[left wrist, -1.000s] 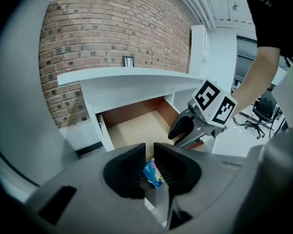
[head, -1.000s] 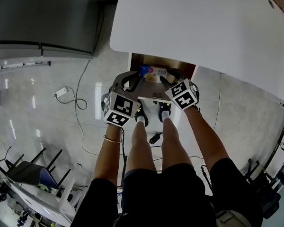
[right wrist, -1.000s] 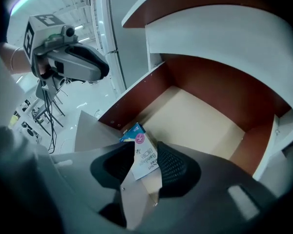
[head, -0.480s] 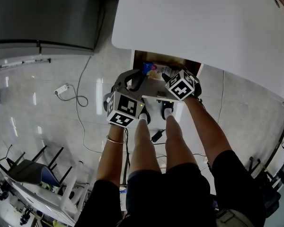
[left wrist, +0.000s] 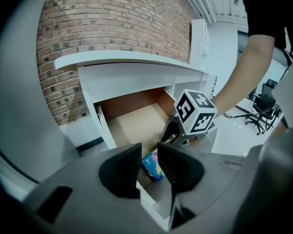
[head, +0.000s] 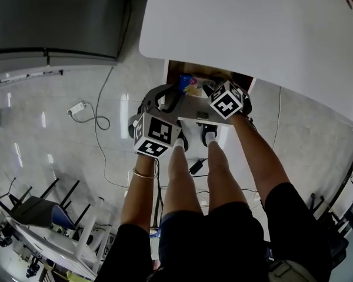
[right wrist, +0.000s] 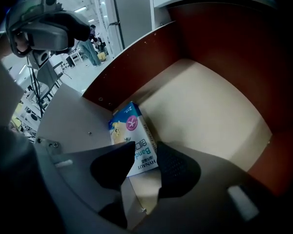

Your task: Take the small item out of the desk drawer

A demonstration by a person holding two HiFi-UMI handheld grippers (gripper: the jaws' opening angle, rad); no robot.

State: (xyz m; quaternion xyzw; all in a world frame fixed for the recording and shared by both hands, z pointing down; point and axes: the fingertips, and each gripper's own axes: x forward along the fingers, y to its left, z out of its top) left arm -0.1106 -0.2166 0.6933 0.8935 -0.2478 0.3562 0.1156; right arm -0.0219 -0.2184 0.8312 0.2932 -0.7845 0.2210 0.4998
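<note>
Just behind the front panel of the open drawer (right wrist: pixel 136 62), toward its left corner, the small box (right wrist: pixel 129 128) lies close against that panel. To lift it cleanly, I judge the right gripper (right wrist: pixel 145 152) should sink a little deeper into the drawer so both pads bracket the box's long sides. It should then close squarely and rise straight up, clear of the panel and of the desk (head: pixel 241 28) edge over the drawer's back. Outside the drawer front, the left gripper (left wrist: pixel 149 155) has its jaws partly spread. They have just been opening, with nothing between them. Inside the drawer, the right jaws stand wide and have just been narrowing. The box's near end shows in their gap, but no pad visibly presses it.
</note>
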